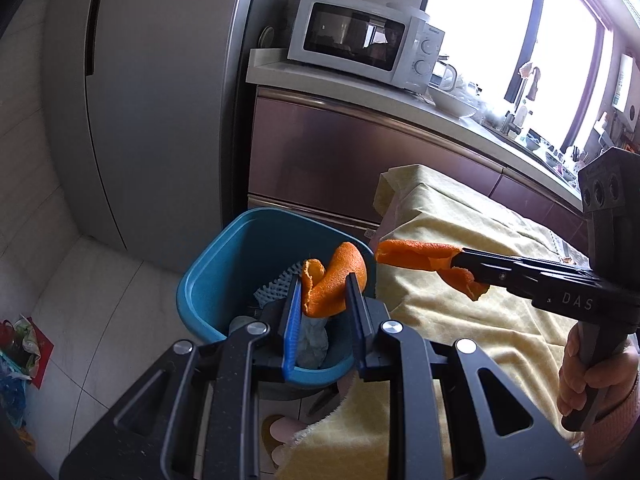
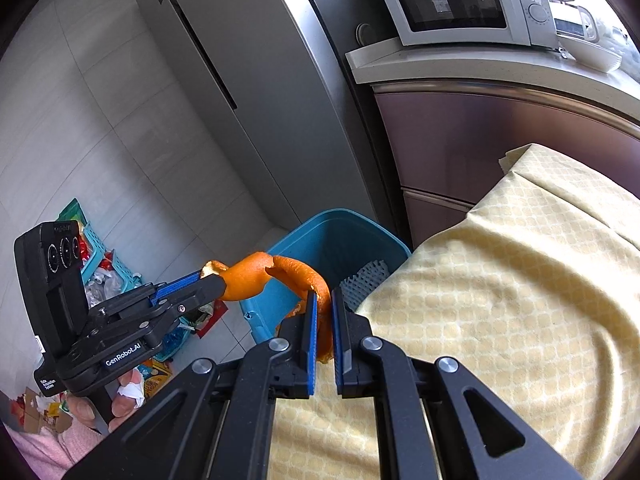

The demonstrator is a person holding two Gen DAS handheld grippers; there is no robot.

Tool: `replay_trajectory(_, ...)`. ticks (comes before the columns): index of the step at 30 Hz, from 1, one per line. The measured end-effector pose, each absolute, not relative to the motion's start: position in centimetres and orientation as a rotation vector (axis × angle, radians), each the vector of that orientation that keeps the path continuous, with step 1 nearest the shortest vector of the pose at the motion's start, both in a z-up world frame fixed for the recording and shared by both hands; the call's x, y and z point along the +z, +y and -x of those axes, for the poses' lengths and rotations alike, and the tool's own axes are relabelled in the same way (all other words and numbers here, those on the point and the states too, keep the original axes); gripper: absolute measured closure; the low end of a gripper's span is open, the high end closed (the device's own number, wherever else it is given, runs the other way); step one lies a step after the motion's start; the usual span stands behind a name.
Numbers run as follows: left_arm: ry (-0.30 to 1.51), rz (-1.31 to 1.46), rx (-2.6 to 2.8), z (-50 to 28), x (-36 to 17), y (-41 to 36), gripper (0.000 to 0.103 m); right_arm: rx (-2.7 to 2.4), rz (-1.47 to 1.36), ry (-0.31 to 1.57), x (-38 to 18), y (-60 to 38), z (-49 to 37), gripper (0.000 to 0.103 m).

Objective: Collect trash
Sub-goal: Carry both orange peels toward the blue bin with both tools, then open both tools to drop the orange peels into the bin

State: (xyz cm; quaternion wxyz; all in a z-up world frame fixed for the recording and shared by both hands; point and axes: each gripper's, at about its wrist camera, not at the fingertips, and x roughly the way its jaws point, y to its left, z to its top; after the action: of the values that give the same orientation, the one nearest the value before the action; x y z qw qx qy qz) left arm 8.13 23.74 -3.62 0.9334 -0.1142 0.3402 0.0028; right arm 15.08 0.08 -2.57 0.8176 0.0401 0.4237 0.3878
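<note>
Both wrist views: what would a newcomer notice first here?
The bright orange peels: the left gripper is shut on one orange peel above the blue trash bin, and the right gripper pinches a second peel at the bin's rim. Next, the yellow tablecloth beside the bin, and the white microwave on the counter behind.

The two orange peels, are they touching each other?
Apart. The left wrist view shows a gap of bin rim and cloth between the left gripper's peel and the right gripper's peel.
</note>
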Motion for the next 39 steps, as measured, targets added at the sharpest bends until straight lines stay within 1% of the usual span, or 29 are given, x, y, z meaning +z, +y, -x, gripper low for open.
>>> replay_trajectory(27, 0.757, 0.260, 0.070, -10.9, -6.6, 25.6, 0.081, 0.804, -0.007, 0.964, -4.5, 4.4, -17.2, 0.097)
replay_trajectory(38, 0.802, 0.267, 0.078, -12.9, -8.3, 25.7, 0.080, 0.781, 0.006, 1.002, -6.1, 6.3, -18.5, 0.095)
replay_trajectory(39, 0.802, 0.267, 0.076, -13.0, -8.5, 25.7, 0.081, 0.781, 0.003, 1.006, -6.2, 6.4, -18.6, 0.094)
